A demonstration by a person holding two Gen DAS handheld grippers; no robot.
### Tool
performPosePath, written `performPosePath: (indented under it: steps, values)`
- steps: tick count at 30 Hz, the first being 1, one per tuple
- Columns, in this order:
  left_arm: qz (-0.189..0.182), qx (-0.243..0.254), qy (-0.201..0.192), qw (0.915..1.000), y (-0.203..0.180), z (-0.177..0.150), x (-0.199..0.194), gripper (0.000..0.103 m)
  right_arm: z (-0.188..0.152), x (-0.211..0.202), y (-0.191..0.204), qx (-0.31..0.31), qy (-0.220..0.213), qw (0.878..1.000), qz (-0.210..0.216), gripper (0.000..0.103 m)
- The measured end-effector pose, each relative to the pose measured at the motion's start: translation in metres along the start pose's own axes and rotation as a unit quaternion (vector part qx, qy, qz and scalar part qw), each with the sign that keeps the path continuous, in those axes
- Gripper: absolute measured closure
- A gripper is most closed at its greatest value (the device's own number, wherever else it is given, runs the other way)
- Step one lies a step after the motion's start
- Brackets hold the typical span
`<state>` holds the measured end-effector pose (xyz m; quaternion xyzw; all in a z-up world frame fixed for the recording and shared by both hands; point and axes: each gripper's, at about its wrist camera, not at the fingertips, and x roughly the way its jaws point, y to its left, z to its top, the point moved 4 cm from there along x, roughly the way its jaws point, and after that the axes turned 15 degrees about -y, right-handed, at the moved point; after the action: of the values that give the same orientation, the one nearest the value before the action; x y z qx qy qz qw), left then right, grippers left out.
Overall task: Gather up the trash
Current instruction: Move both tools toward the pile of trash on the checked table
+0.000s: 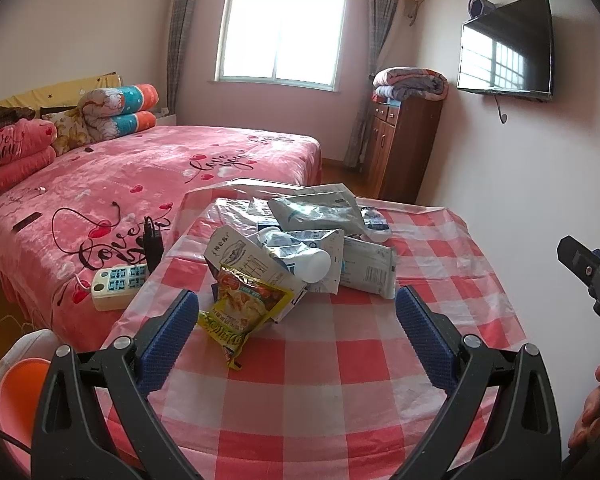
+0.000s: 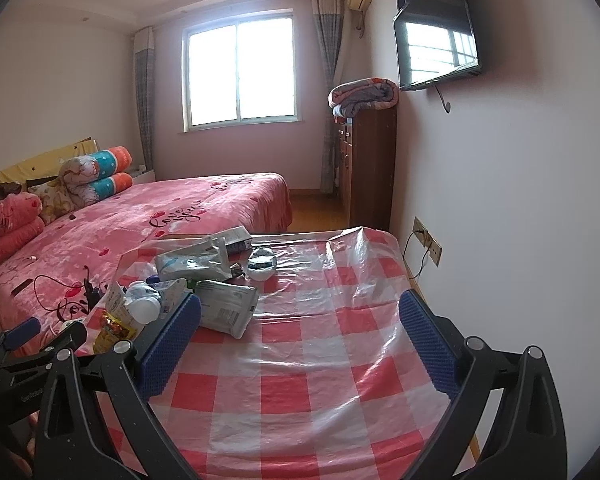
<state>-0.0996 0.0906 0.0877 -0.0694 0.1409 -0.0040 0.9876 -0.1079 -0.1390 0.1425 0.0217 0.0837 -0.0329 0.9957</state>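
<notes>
A pile of trash sits on a table with a red-and-white checked cloth (image 1: 340, 360). Nearest in the left wrist view is a yellow snack packet (image 1: 244, 308), leaning on a torn white carton (image 1: 240, 256) and a white bottle (image 1: 316, 266). Behind lie white plastic packages (image 1: 316, 208). My left gripper (image 1: 298, 320) is open and empty, just short of the yellow packet. My right gripper (image 2: 300, 328) is open and empty over the cloth (image 2: 320, 360), to the right of the pile; a white package (image 2: 228, 304) lies by its left fingertip (image 2: 180, 328).
A pink bed (image 1: 140, 184) stands left of the table, with a power strip (image 1: 118, 286) at its edge. An orange basin (image 1: 16, 392) sits low left. A wooden cabinet (image 1: 404, 140) and a wall TV (image 1: 508, 48) are on the right.
</notes>
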Motion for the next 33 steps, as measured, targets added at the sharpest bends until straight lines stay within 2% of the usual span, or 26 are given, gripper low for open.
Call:
performPosePath:
  steps: [21, 24, 28, 33]
  values:
    - [0.017, 0.030, -0.001, 0.9994, 0.014, -0.017, 0.005, 0.004, -0.020, 0.019, 0.009, -0.009, 0.027, 1.000, 0.001, 0.005]
    - [0.026, 0.038, -0.004, 0.9989, 0.022, -0.023, 0.007, 0.004, -0.028, 0.025, 0.011, -0.005, 0.036, 0.999, 0.015, 0.005]
    - [0.032, 0.042, 0.013, 0.9985, 0.037, -0.031, 0.014, 0.004, -0.046, 0.038, 0.012, 0.015, 0.062, 0.997, 0.045, 0.005]
    - [0.047, 0.019, 0.032, 0.9982, 0.062, -0.039, 0.026, 0.004, -0.070, 0.055, 0.016, 0.042, 0.105, 0.991, 0.078, 0.005]
